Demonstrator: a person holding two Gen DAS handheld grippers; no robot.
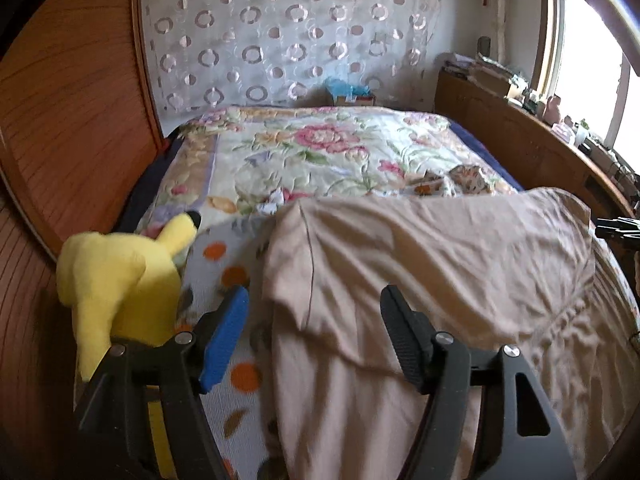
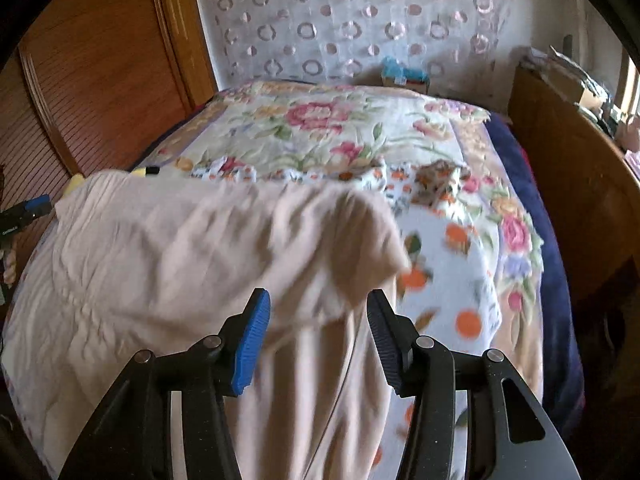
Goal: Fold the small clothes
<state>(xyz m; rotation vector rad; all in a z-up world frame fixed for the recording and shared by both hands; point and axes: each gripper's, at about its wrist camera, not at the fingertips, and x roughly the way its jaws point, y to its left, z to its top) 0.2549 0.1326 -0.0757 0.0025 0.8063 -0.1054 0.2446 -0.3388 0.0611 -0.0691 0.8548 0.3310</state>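
Across the bed (image 1: pixel 484 132), a floral quilt (image 1: pixel 320 152) covers the far half, its pink blossoms running up to a white curtain with ring patterns (image 1: pixel 280 32) at the head. Wooden panelling (image 1: pixel 72 120) lines one side and a cluttered wooden cabinet (image 1: pixel 500 120) stands along the window side. Nearer, a white blanket dotted with orange spots (image 2: pixel 452 280) lies under the beige garment (image 1: pixel 440 260), which is spread wide over the near part of the bed, wrinkled, with 1 layer folded over another. A yellow plush toy (image 1: pixel 120 272) sits at the garment's left edge, beside the left gripper (image 1: pixel 314 338). That gripper hovers over the beige cloth with its 2 fingers spread apart, nothing between them. The right gripper (image 2: pixel 318 340) hangs likewise above the garment's right portion, fingers parted and empty. A small crumpled patterned cloth (image 2: pixel 436 180) rests farther up the quilt.
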